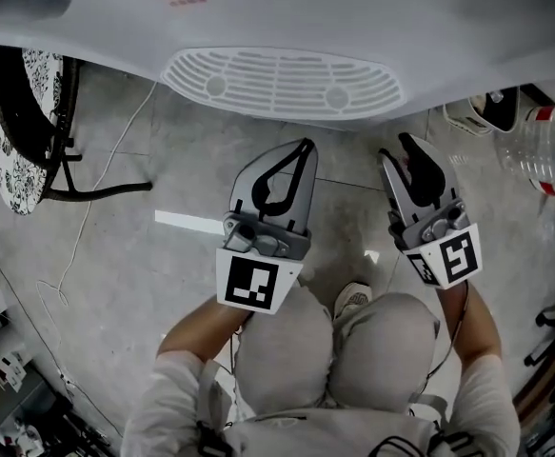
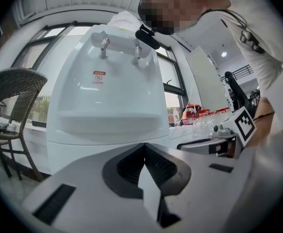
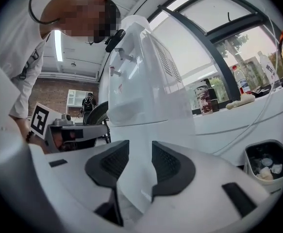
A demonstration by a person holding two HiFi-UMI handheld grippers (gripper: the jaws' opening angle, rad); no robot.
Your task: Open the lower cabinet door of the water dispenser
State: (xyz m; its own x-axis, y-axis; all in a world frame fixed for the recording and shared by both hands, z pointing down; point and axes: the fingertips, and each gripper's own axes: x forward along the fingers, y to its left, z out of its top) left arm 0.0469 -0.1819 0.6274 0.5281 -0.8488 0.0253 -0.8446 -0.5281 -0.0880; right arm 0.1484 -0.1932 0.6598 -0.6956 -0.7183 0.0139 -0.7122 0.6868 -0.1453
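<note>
The water dispenser [image 1: 287,27] stands at the far edge of the head view. Its slotted drip tray [image 1: 282,82] juts out toward the person just beyond both gripper tips. Both grippers point level at the machine, side by side above the person's knees, and neither touches it.

The left gripper [image 2: 143,147] has its jaws closed tip to tip, with nothing between the pads. In its own view the dispenser is straight ahead. The lower cabinet [image 2: 68,152] shows as a plain white front under the tray ledge, just above the jaws and a little to their left. I cannot make out the door's edges or any handle.

The right gripper [image 3: 140,152] is partly open, with a clear gap between its ribbed pads, and it holds nothing. Its view takes the dispenser from the right-hand corner. The lower body, below a seam, fills the gap between the jaws but stands beyond them, apart from the pads.

A wicker chair [image 2: 15,96] stands to the left of the dispenser. Clear plastic bottles [image 1: 544,150] and a small bin [image 3: 270,161] are on its right, and a thin white cable [image 1: 87,227] trails over the floor [image 1: 144,293].
</note>
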